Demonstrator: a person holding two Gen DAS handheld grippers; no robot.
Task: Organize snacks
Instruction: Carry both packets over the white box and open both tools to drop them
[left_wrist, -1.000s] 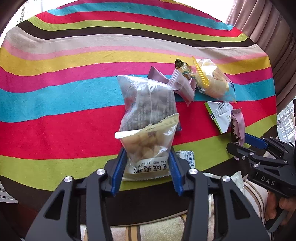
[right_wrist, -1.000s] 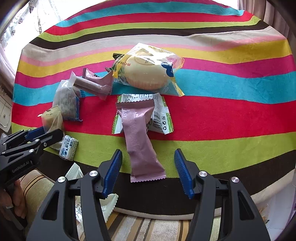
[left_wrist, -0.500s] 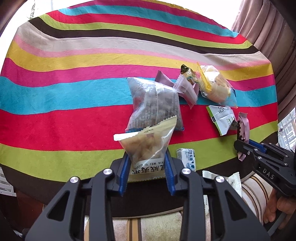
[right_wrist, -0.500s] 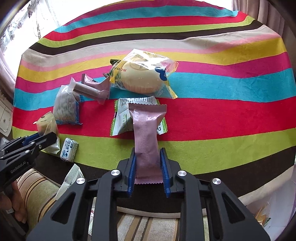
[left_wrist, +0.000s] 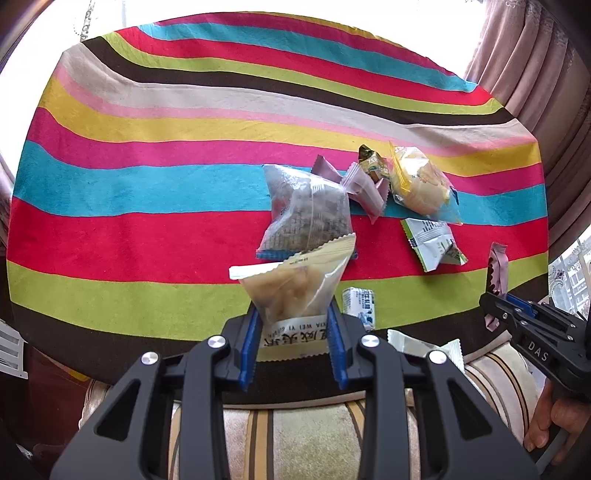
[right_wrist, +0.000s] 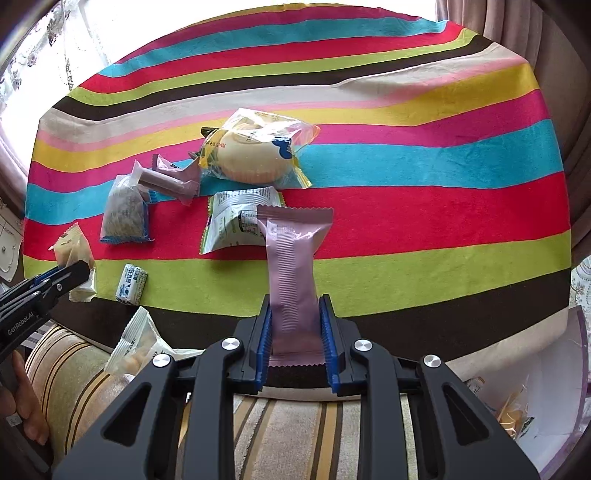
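Left wrist view: the left gripper (left_wrist: 293, 345) is pinching the lower end of a clear packet of pale snacks (left_wrist: 295, 291), its jaws having just been closing on it — the packet is sticking up over the near edge of the striped cloth (left_wrist: 147, 206). Beyond it a grey-brown packet (left_wrist: 306, 214), a bun in a clear bag (left_wrist: 421, 184) and a green-and-white packet (left_wrist: 432, 242) are lying right of the cloth's middle. The right gripper (left_wrist: 491, 299) is showing at the right edge, holding a pink bar.

Right wrist view: the right gripper (right_wrist: 295, 339) is squeezing the bottom of the pink bar (right_wrist: 293, 277) between blue pads (right_wrist: 263, 345) — the bar is standing upright above the cloth's near edge. A small white roll (right_wrist: 131, 283) is lying near the left corner.
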